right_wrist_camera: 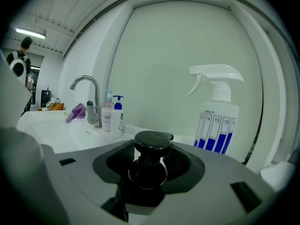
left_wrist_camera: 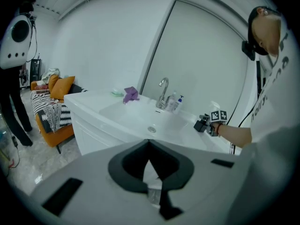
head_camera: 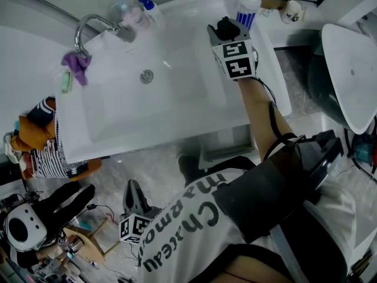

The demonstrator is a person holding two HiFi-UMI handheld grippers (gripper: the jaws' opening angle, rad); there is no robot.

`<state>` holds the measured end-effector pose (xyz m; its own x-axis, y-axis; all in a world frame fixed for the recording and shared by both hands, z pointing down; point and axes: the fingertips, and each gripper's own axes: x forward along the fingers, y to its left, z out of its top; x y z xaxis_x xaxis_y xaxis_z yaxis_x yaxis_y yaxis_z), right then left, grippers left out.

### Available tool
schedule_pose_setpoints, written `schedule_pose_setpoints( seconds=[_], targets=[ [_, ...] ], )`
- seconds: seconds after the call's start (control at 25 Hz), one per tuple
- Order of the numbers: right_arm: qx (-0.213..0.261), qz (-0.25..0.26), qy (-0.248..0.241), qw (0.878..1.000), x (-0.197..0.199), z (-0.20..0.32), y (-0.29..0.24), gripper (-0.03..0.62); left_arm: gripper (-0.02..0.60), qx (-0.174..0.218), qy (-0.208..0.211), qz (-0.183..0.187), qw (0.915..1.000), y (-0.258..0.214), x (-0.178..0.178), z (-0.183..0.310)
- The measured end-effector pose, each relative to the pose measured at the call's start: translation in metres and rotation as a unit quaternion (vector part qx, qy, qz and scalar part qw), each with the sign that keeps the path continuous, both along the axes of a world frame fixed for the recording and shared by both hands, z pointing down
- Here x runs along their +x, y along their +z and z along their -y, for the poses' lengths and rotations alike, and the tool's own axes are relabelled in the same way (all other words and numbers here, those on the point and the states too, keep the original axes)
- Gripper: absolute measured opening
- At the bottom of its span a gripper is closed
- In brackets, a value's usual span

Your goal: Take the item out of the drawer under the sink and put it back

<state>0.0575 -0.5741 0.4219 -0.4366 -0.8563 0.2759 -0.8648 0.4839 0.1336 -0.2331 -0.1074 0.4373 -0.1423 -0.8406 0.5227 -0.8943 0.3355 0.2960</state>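
Black pump bottle (right_wrist_camera: 153,143) — glossy, round-capped — sits between parted jaws of right tool (right_wrist_camera: 151,159); left tool (left_wrist_camera: 149,146) closed.

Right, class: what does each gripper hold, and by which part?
Left gripper: jaws shut, nothing held. Right gripper: a black pump bottle stands between its jaws at the neck, but the pads seem clear of it.

I see the sink (head_camera: 177,108) as glossy, smooth white ceramic and the tap (right_wrist_camera: 93,112) as polished, mirror-bright metal. The purple rag (head_camera: 76,65) is soft, crumpled cloth. The spray bottle (right_wrist_camera: 218,121) is smooth white plastic, the pump bottle (right_wrist_camera: 152,142) shiny black plastic.
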Motion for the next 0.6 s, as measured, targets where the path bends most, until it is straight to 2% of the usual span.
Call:
schedule_pose_setpoints(
  seconds=[0.2, 0.32, 0.6],
  targets=[
    [-0.002, 0.006, 0.018, 1.0, 0.006, 0.001, 0.001, 0.214, 0.009, 0.004, 0.003, 0.004, 1.0, -0.001, -0.002, 0.0],
    [-0.015, 0.027, 0.028, 0.999, 0.013, 0.001, 0.004, 0.244, 0.009, 0.005, 0.005, 0.002, 1.0, -0.001, -0.001, -0.001],
    [-0.043, 0.067, 0.032, 0.996, 0.018, -0.007, 0.004, 0.268, 0.009, 0.009, 0.009, 0.001, 0.9999, -0.002, -0.001, -0.003]
  ],
)
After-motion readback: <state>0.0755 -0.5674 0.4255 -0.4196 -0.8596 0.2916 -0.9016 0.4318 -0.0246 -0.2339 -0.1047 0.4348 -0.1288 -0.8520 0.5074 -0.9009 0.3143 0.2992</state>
